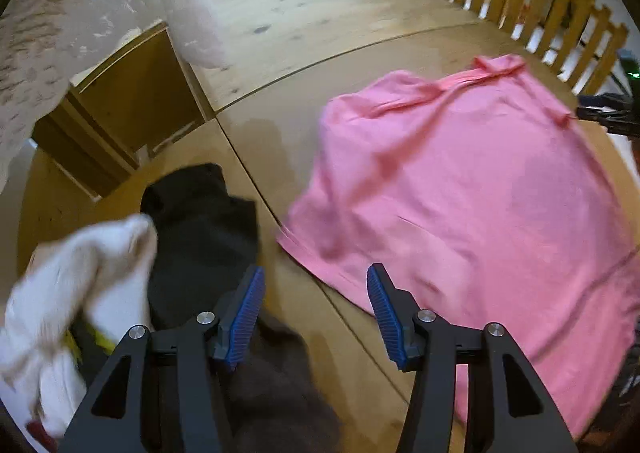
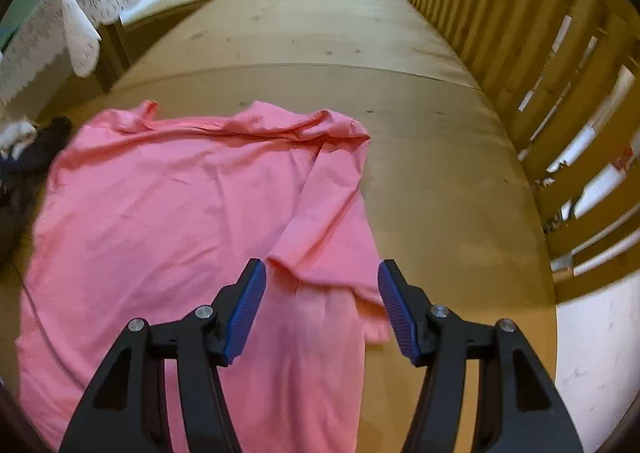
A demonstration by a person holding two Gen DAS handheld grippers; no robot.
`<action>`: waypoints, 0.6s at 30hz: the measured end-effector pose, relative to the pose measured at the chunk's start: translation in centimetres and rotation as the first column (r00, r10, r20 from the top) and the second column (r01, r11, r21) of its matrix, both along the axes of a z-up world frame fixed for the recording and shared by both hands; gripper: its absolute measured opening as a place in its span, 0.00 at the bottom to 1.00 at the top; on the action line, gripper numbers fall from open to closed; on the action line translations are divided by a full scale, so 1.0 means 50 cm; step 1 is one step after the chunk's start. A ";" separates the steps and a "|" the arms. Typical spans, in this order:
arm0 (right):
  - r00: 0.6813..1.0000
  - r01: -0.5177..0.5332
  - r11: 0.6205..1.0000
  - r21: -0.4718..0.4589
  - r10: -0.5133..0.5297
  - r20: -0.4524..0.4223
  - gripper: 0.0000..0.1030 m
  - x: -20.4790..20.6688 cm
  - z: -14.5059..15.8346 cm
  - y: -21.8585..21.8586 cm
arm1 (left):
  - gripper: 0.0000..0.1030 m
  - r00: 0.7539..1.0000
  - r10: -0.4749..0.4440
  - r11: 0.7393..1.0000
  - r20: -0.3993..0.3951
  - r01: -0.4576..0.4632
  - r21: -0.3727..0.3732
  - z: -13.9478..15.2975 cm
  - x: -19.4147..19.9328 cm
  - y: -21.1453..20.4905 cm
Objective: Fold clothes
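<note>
The wide plywood floor (image 2: 420, 157) carries a large pink cotton T-shirt (image 2: 168, 213), spread mostly flat near the slatted wooden railing (image 2: 520, 53), with one sleeve (image 2: 328, 221) doubled inward over its body and the collar end rumpled toward the far edge. A heap of dark and white garments (image 1: 168, 245) lies just beside the shirt's left hem.

Risks, as I judge them: the thin fabric could bunch or drag across the floor if one side is pulled alone, skewing any fold; the sleeve's loose edge may slip from a shallow pinch; and the left claw, working close to the heap, could snag the black cloth along with the pink hem.

The right gripper (image 2: 322, 301) hangs low over the folded sleeve, tilted downward, its blue ribbed pads spread wide and holding nothing. The left gripper (image 1: 316, 313) hovers above bare floor between heap and hem, jaws likewise apart and empty.
</note>
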State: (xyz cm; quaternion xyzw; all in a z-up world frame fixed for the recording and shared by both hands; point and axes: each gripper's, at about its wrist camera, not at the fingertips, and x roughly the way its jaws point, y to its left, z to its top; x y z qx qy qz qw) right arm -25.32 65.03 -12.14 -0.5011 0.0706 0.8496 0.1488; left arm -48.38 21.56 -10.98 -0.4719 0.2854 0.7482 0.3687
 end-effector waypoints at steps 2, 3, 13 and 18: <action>1.000 -0.001 1.000 0.007 0.001 0.027 0.56 -0.038 -0.023 0.011 | 0.50 1.000 0.001 1.000 -0.006 -0.002 -0.023 -0.026 -0.033 0.012; 0.999 -0.001 1.000 -0.008 0.002 0.034 0.56 -0.044 -0.036 0.017 | 0.50 1.000 -0.003 1.000 0.000 0.003 -0.024 -0.038 -0.041 0.017; 0.999 -0.047 0.998 -0.030 0.048 0.026 0.56 -0.083 -0.054 0.013 | 0.41 0.992 -0.122 0.990 -0.016 0.121 -0.072 -0.104 -0.052 0.064; 0.997 -0.073 0.996 -0.051 0.073 0.016 0.48 -0.093 -0.055 0.009 | 0.15 0.984 -0.176 0.981 -0.004 0.175 -0.082 -0.102 -0.035 0.070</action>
